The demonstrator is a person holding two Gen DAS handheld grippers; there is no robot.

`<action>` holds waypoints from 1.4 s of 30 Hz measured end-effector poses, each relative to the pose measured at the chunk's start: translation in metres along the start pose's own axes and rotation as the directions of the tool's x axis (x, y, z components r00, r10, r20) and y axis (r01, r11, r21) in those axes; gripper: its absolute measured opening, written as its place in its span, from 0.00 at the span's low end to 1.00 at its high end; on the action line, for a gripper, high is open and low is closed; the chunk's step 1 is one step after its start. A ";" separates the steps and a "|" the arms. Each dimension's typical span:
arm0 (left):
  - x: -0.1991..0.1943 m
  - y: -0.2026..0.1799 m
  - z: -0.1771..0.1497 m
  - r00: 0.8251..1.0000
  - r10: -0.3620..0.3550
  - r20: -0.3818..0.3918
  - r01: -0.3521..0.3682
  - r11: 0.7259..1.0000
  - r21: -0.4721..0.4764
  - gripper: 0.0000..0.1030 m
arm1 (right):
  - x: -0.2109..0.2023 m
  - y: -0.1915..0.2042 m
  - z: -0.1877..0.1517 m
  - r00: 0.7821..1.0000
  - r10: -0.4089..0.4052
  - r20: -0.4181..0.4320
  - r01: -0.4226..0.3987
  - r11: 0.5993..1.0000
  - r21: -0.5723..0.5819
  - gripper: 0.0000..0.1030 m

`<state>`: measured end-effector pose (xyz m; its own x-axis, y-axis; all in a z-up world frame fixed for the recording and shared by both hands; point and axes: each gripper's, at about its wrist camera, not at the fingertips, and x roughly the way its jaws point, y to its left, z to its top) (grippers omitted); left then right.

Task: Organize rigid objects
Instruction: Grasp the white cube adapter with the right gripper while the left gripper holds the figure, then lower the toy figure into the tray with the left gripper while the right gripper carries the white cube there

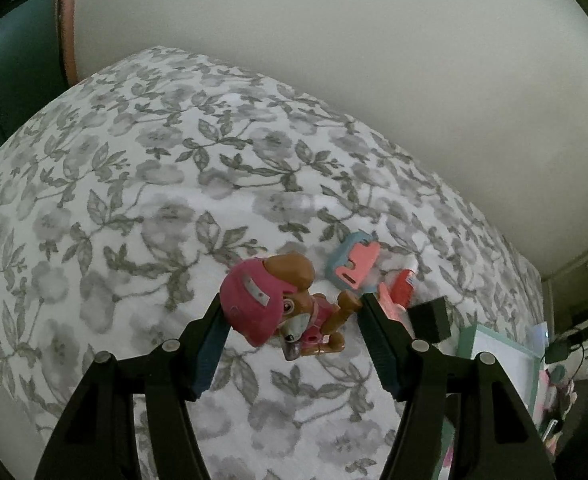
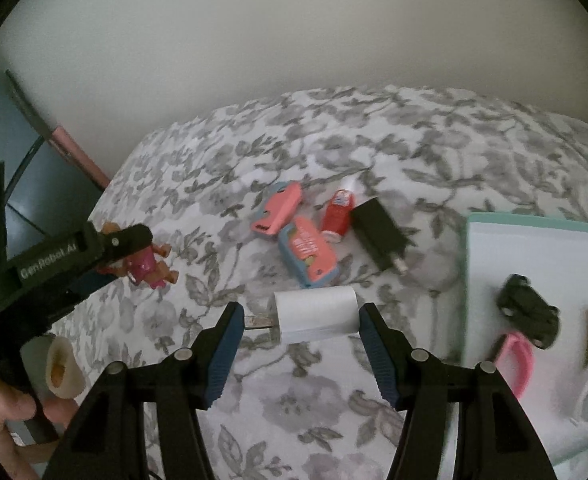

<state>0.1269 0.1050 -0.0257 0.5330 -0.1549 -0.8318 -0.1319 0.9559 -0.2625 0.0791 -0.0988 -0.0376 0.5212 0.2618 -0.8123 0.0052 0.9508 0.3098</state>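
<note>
Landmark: the mint-rimmed white tray (image 2: 534, 240), lying on the grey floral bedspread (image 2: 334, 140); every place below is given from it.

Left gripper (image 1: 290, 312): your jaws stand about half open and close on the pink-helmeted brown plastic pup figure (image 1: 282, 308), one pad against the helmet, the other at the raised paw. In the right wrist view the figure hangs clear of the bedspread, so it looks carried.

Pup figure, place: far to the left of the tray, beyond the cluster of loose items.

Pup figure, handling: hard, light moulded plastic, I judge. The rounded helmet is slippery and the paw is a thin contact, so it could pivot; a hold across helmet and body would be steadier.

Right gripper (image 2: 298, 320): your jaws are about half open around the white rectangular wall charger (image 2: 314, 314). The right pad touches its end; on the left, whether the pad meets the metal prongs I cannot tell for sure.

White charger, place: just left of the tray's near left corner.

White charger, handling: stiff, smooth, probably light; the flat sides give better purchase than prongs.

Still loose left of the tray: black plug adapter (image 2: 378, 236) nearest it, then red small bottle (image 2: 338, 212), then two pink-and-blue plastic cases (image 2: 306, 256).

Already on the tray: black toy car (image 2: 528, 308), pink band (image 2: 514, 360), something gold at the edge, too blurred to name.
</note>
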 end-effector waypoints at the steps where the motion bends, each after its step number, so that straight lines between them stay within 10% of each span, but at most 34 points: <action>1: -0.001 -0.004 -0.001 1.000 -0.001 0.002 0.001 1.000 0.008 0.64 | -0.005 -0.004 0.000 1.000 -0.008 0.009 0.008 1.000 0.008 0.61; 23: -0.013 -0.098 -0.046 1.000 -0.009 -0.001 0.009 0.978 0.209 0.64 | -0.067 -0.093 0.005 0.983 -0.176 0.057 0.163 0.971 0.175 0.61; 42: -0.004 -0.219 -0.114 0.997 -0.064 -0.048 0.079 0.882 0.464 0.64 | -0.107 -0.185 0.002 0.938 -0.344 0.047 0.311 0.894 0.322 0.61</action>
<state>0.0584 -0.1327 -0.0209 0.4997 -0.2272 -0.8359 0.3134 0.9470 -0.0701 0.0242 -0.3027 -0.0069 0.5272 -0.0890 -0.8451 0.4418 0.8782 0.1831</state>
